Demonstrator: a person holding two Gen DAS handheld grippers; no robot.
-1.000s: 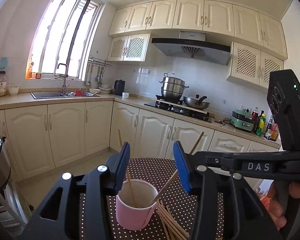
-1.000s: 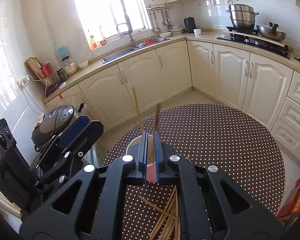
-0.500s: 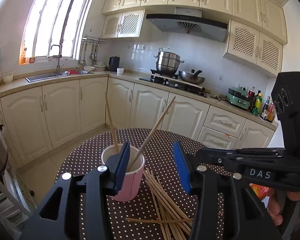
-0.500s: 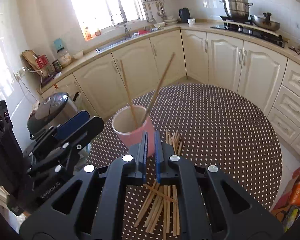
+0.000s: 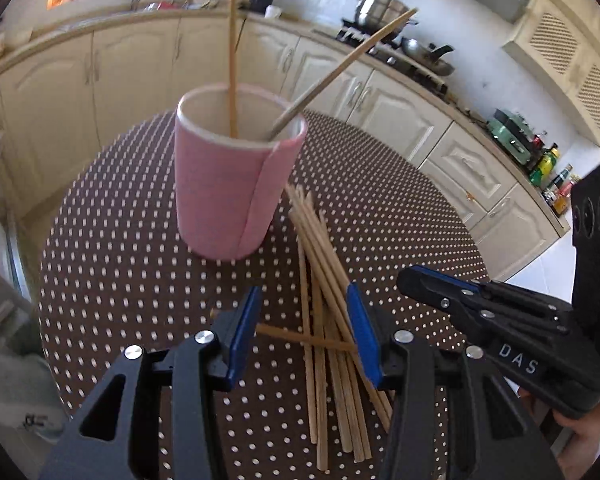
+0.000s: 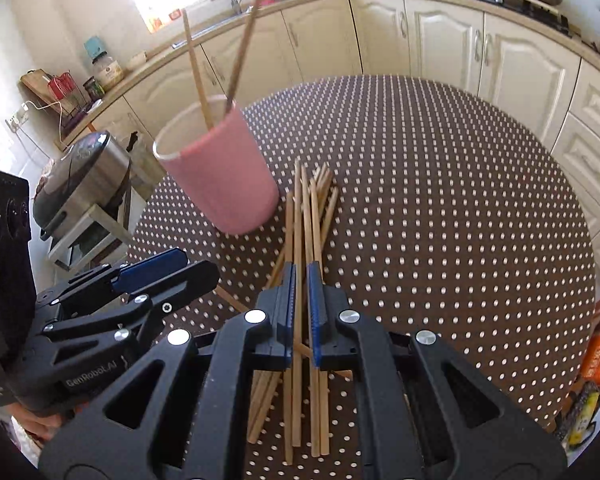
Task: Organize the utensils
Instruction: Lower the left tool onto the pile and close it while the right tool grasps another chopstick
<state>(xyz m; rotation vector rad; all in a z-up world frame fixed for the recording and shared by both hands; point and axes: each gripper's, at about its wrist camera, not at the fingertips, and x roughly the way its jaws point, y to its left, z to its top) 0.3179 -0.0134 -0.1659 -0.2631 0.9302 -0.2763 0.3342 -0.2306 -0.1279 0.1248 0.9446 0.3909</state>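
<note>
With chopstick pile (image 6: pixel 306 216) running fwd along R gripper (image 6: pixel 300 312) axis | R jaws near-pressed, straddling one stick, grip unconfirmed | L gripper (image 5: pixel 304 340) spread, beside | pink cup (image 6: pixel 220 176) ahead-left.

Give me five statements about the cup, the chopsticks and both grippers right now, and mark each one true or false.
1. Two chopsticks stand in the pink cup. True.
2. The pink cup lies tipped over on the table. False: it stands upright.
3. The pile of chopsticks lies on the table beside the cup. True.
4. The left gripper is shut on a chopstick. False: its jaws stand wide apart above the pile, holding nothing.
5. The right gripper is opened wide. False: its jaws are nearly closed, with a narrow gap in line with one chopstick of the pile.
</note>
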